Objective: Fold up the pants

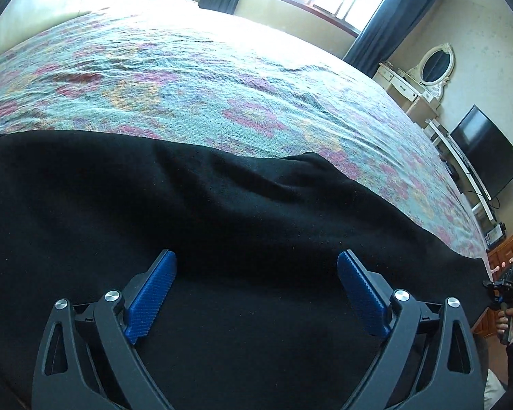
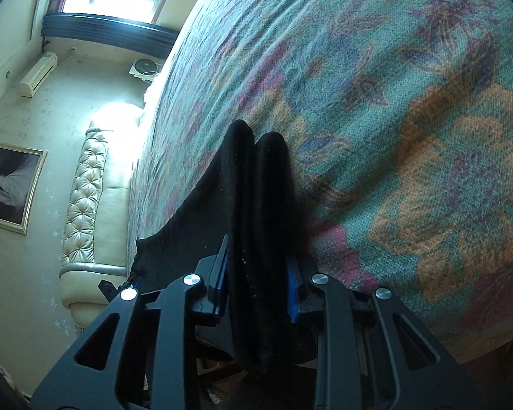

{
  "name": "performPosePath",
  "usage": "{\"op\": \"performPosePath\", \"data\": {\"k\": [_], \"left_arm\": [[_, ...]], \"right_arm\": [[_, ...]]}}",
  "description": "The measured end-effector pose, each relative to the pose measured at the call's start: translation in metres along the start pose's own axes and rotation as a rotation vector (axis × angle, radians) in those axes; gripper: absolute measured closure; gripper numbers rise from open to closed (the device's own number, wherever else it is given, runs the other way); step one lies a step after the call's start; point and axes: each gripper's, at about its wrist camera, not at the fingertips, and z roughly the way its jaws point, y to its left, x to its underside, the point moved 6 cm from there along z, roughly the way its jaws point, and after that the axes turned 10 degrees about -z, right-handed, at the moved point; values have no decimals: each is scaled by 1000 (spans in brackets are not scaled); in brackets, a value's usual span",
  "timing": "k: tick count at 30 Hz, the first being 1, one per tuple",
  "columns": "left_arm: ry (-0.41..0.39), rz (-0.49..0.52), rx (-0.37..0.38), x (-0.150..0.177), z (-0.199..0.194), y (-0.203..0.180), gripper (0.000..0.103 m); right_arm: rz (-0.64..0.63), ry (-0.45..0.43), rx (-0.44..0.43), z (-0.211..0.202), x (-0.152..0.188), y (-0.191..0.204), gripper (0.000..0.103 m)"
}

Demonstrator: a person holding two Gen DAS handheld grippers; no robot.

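Black pants (image 1: 222, 212) lie spread across the near part of a bed with a floral cover (image 1: 205, 78). My left gripper (image 1: 256, 266) hovers just over the dark cloth, its blue pads (image 1: 150, 297) wide apart and nothing between them. In the right wrist view, my right gripper (image 2: 258, 273) is shut on a bunched edge of the black pants (image 2: 256, 188); two thick folds of cloth stick out past the blue pads (image 2: 220, 283), over the floral cover (image 2: 393, 119). At the far right of the left wrist view a hand holds the other gripper's handle (image 1: 504, 294).
A padded cream headboard (image 2: 85, 188) runs along one end of the bed. Across the room stand a window with dark curtains (image 1: 386, 24), a dresser with an oval mirror (image 1: 434, 65) and a dark TV screen (image 1: 485, 150). Wooden cabinets (image 1: 509, 253) sit by the bed's right corner.
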Motion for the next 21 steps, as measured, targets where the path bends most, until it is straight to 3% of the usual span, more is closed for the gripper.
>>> {"op": "performPosePath", "data": {"k": [3,11,21], "left_arm": [[4,-5,19,-1,2,1,6],[3,31,-22,0,8,-2,6],[-27,33,-60,-5,-1,-4,6]], "right_arm": [[17,-34,-42,-4,0,13,80],[-14,-123,-176,-19,-11,82,80],[-164,-130,-186,-6,-24,191,80]]}}
